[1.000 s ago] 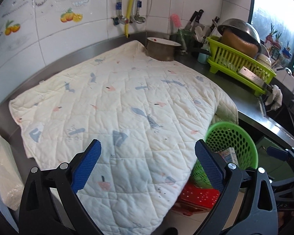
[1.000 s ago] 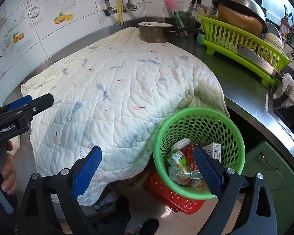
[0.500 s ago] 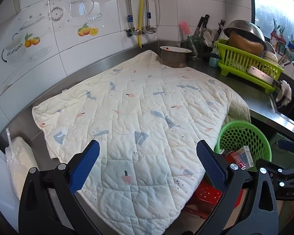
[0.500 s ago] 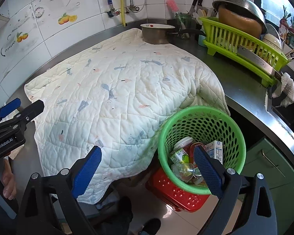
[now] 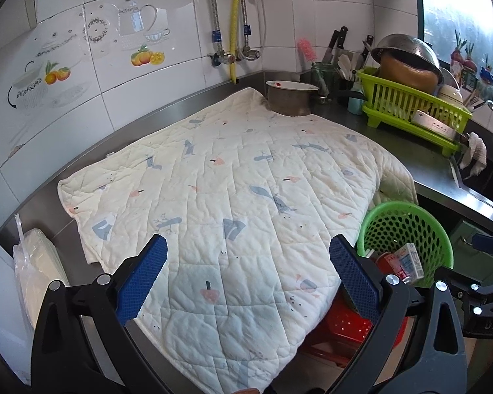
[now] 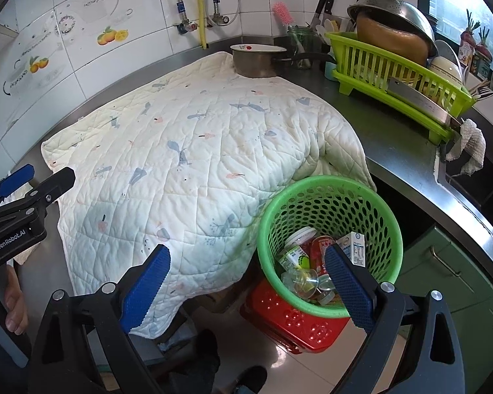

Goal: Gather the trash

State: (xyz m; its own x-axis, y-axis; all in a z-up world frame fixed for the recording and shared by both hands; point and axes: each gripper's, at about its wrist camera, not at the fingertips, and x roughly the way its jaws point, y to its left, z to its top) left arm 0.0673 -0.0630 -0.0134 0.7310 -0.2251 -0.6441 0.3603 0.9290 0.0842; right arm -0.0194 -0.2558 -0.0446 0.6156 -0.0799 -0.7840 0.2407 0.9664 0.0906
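A green perforated basket [image 6: 332, 197] stands on a red stool [image 6: 295, 325] beside the counter; it holds a jar, a red can, a small carton [image 6: 356, 246] and clear plastic trash. The basket also shows in the left wrist view [image 5: 407, 226]. My right gripper [image 6: 246, 282] is open and empty, held back above the floor, its right finger over the basket's near rim. My left gripper [image 5: 246, 272] is open and empty above the quilt's near edge; it also shows at the left of the right wrist view [image 6: 26, 184]. No loose trash shows on the quilt.
A white quilted cloth [image 5: 233, 190] covers the steel counter [image 6: 401, 151] and hangs off its front. A metal pot [image 5: 291, 98] sits at the back. A green dish rack [image 6: 394, 75] with bowls stands right. A white bag [image 5: 33, 272] lies at left.
Both grippers have drawn back and up from the counter, so more of the wall and quilt shows. Both stay open and empty. The basket has not moved.
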